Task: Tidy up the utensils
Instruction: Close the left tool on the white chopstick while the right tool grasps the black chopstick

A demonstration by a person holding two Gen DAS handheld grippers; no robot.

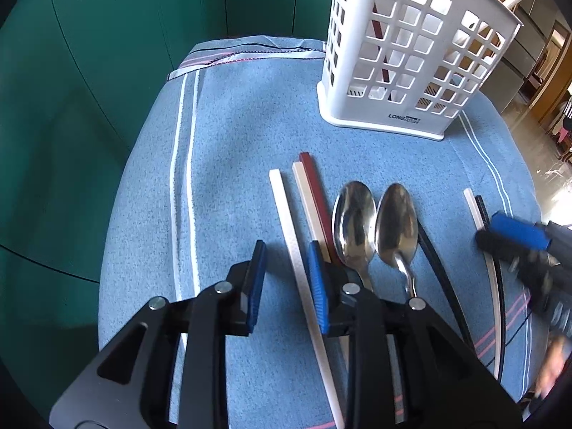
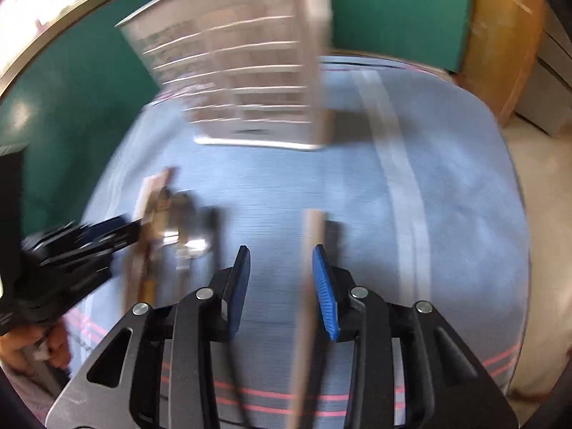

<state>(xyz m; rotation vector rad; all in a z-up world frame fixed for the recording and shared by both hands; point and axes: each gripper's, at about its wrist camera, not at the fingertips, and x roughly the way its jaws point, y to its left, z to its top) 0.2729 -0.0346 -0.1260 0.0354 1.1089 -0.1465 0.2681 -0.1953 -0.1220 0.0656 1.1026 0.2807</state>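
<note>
My left gripper (image 1: pixel 286 250) hangs open over the blue towel (image 1: pixel 232 150). A white chopstick (image 1: pixel 282 207) lies between its fingers, close to the right pad and not pinched. Beside it lie a cream chopstick (image 1: pixel 304 193), a dark red one (image 1: pixel 314 186), two steel spoons (image 1: pixel 354 221) and a black chopstick (image 1: pixel 441 279). My right gripper (image 2: pixel 281 250) is open and blurred. A pale chopstick (image 2: pixel 312 228) runs between its fingers near the right pad. The white slotted caddy (image 1: pixel 404 57) stands at the back with a red and a white stick in it.
Left of the left gripper the towel carries only its white stripes (image 1: pixel 193 186). Green cabinet doors (image 1: pixel 89 71) stand behind the table. The towel's edges drop off left and right. A hand (image 2: pixel 21 350) holds the left gripper (image 2: pixel 82 246).
</note>
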